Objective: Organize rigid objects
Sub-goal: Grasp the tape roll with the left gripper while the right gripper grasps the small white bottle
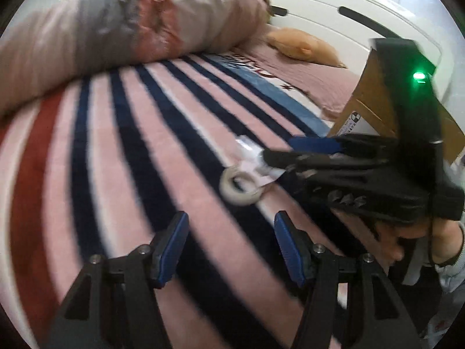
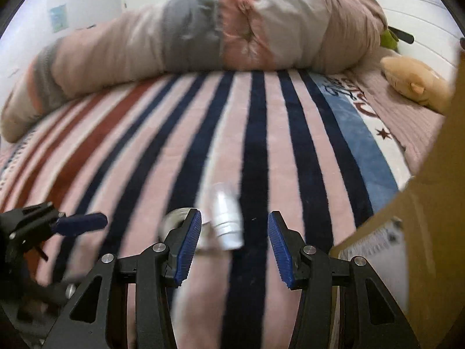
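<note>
Right gripper [image 2: 234, 241] nearest camera: fingers spread, pinching nothing. Silver cylinder [image 2: 228, 221] lies on striped blanket [image 2: 130, 151] between fingers, closer to left pad; long axis runs away from camera, along fingers. Tape roll [image 1: 239, 186] flat just beside it. Left gripper [image 1: 229, 238] also spread, farther back. Cardboard box [image 2: 430, 174] at bed's right edge; contents hidden.

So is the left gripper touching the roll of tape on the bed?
Apart. In the left wrist view the left gripper is open, and striped blanket shows between its fingertips and the tape roll lying ahead.
</note>
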Demonstrator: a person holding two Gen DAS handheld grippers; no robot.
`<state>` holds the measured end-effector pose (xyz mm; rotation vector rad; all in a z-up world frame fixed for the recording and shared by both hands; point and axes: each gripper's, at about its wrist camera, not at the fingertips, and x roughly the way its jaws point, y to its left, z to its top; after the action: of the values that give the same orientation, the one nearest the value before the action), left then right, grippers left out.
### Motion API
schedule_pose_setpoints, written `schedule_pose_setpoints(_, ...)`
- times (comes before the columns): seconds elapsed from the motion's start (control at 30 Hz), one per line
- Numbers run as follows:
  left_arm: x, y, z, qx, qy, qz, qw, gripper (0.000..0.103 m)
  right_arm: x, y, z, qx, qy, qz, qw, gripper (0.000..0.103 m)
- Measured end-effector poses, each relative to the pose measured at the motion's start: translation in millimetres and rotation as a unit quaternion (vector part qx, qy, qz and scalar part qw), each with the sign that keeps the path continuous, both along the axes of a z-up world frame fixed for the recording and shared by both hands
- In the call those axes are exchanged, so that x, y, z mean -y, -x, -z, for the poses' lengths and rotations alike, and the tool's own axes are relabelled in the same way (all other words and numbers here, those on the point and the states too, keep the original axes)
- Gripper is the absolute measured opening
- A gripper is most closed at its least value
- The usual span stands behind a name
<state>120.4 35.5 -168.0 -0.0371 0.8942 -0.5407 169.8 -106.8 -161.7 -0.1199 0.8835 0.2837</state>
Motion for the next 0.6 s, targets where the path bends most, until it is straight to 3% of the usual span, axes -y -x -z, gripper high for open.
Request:
schedule_pose_setpoints(0.07, 9, -11, 10, -0.005, 0.01, 0.009, 0.9999, 0.058, 5, -12, 13, -0.031, -0.008, -0.005, 0.999, 0.041)
schedule_pose_setpoints(0.17, 18, -24, 17, -0.014, 0.022, 0.013, 0.9996, 0.057, 5, -18, 18, -0.035, -0.019, -0.022, 0.999, 0.041)
schedule_pose_setpoints(0.27, 25, -31, 17, -0.013, 0.009, 0.011, 0.9998, 0.055, 7, -20, 20, -0.033, -0.026, -0.023, 0.999, 0.039)
schedule_pose_setpoints(0.33, 29, -35, 18, -0.011, -0.006, 0.003, 0.9999, 0.047, 7, -22, 21, -0.027, -0.026, -0.028, 0.999, 0.038)
schedule_pose_setpoints(0.37, 30, -36, 19, -0.01, -0.012, -0.003, 0.9999, 0.044, 6, -25, 22, -0.027, -0.027, -0.03, 0.999, 0.037)
schedule_pose_setpoints(0.43, 25, -37, 18, -0.01, -0.011, -0.011, 0.9998, 0.038, 6, -27, 25, -0.027, -0.033, -0.038, 0.998, 0.02)
schedule_pose_setpoints(0.6, 11, -26, 9, -0.004, -0.005, -0.025, 0.9997, 0.038, 3, -20, 14, -0.019, -0.035, -0.038, 0.998, 0.02)
